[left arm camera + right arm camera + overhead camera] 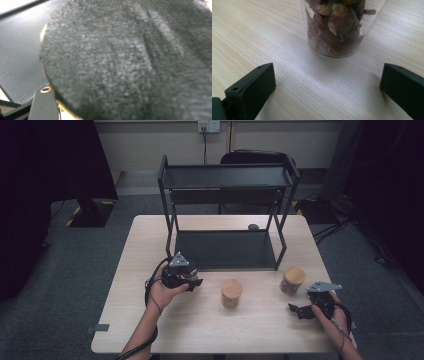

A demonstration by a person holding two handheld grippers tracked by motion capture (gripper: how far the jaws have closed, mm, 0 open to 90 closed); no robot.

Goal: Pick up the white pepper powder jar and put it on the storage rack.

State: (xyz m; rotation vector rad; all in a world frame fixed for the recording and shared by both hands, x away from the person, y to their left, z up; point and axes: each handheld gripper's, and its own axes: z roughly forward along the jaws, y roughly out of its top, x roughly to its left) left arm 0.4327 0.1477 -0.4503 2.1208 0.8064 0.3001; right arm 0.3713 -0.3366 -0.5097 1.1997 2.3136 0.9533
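My left gripper (192, 281) clamped on clear glass jar, its grey felt-covered base (130, 62) tipped toward camera, near front left leg of black two-tier metal rack (227, 210), likely bound for shelf. My right gripper (327, 82) jaws wide, nothing between, facing dried-flower glass jar with wooden lid (291, 280) near desk's right edge. Third jar, wooden-lidded (232, 293), mid-desk. Count: three jars, one rack, two grippers.

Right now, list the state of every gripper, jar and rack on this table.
Left gripper: shut on a round thing with a grey felt-like face.
Right gripper: open, nothing between the jaws.
Middle jar: upright, wooden lid on, untouched.
Right jar: upright, lid on, dried petals inside, just ahead of the open jaws.
Rack: upright, both shelves level.
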